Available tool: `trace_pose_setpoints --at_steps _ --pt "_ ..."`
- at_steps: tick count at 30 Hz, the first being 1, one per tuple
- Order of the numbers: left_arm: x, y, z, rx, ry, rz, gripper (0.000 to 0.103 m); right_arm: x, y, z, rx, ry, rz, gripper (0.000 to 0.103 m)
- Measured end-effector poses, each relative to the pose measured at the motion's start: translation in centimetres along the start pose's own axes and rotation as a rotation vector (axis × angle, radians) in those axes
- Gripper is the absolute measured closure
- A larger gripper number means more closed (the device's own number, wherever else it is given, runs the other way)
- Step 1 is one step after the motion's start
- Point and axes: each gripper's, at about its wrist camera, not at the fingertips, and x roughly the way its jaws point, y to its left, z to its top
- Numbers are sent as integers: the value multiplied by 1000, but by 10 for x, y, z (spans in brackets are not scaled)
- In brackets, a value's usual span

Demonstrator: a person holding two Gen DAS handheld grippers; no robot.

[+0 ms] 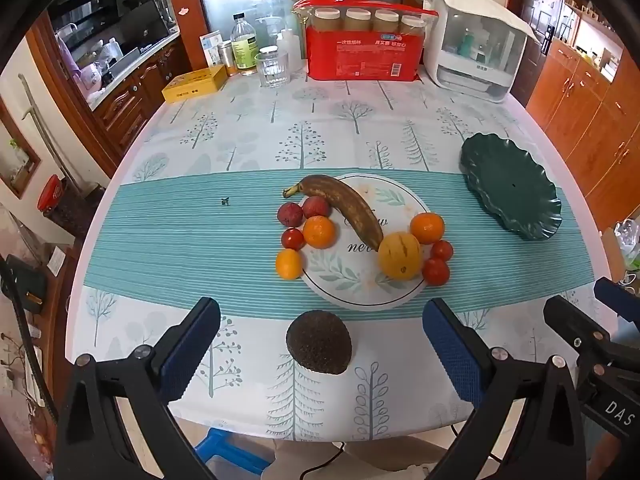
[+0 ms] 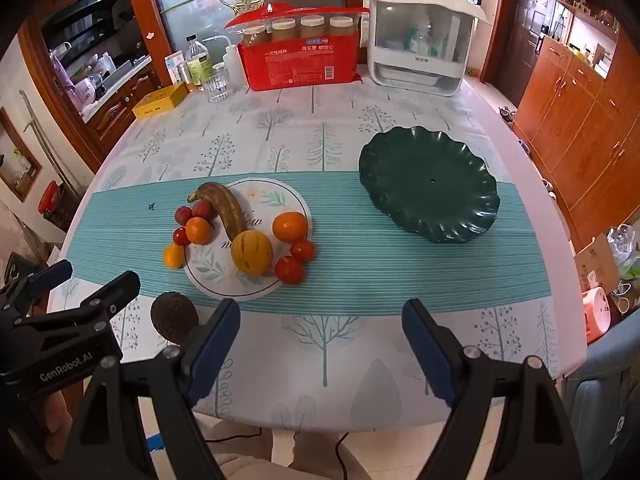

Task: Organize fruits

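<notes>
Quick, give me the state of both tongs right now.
Left tongs: open, holding nothing, with the avocado lying between them.
Right tongs: open, holding nothing.

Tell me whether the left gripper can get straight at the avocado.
Probably yes. The left gripper is open, and the avocado sits alone on the tablecloth right between its jaws, apart from the other fruit. Nothing stands in the way.

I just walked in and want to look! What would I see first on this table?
First, the heap of colourful fruit mid-table: a brown overripe banana among oranges and tomatoes, on and around a round white mat. To its right sits an empty dark green scalloped plate. A dark avocado lies alone near the front edge, between the open left gripper fingers.
</notes>
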Motion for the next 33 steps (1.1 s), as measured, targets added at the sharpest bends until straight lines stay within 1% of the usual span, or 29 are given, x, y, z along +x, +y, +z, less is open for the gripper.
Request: trace_pose_setpoints --at_steps 10,12,20,33 --pt "-5 2 -5 -11 -10 -26 2 0 -3 0 5 -1 3 19" --pt "0 0 -7 -6 -4 -12 2 0 -3 -1 3 0 5 19" --pt "-4 -3 -2 -9 0 -25 2 2 -2 -1 4 5 5 19" --pt "-7 -5 -3 -11 -9 -41 2 5 -2 -4 -3 10 15 19"
